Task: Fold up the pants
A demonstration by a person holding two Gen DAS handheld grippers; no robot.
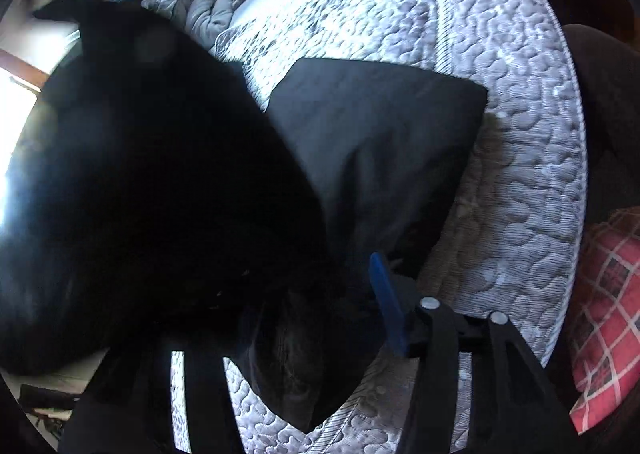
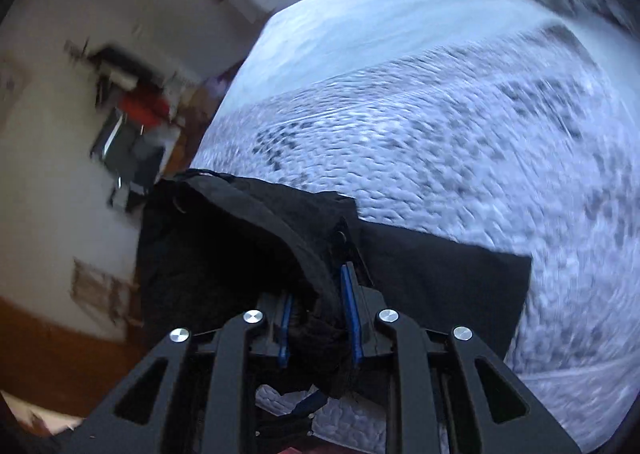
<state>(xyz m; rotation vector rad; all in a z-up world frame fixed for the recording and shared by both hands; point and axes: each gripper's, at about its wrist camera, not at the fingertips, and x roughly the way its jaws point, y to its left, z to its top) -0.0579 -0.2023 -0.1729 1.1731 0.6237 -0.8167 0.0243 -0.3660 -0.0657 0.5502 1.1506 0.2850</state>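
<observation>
The black pants [image 1: 372,142] lie partly on the quilted bed [image 1: 500,102]. A raised part hangs close to the left wrist camera and hides most of the left side. My left gripper [image 1: 340,294] is shut on a bunched fold of the pants; only its right blue pad [image 1: 386,302] shows. In the right wrist view my right gripper [image 2: 318,310] is shut on the pants [image 2: 248,238] near an edge with a metal ring, held above the bed [image 2: 460,134]. A flat part of the pants [image 2: 452,278] lies to the right.
A grey padded blanket [image 1: 208,2] lies at the far side of the bed. A red plaid cloth [image 1: 604,326] sits past the bed's right edge. In the blurred right wrist view, a wall with a shelf of red and dark items [image 2: 132,126] stands left of the bed.
</observation>
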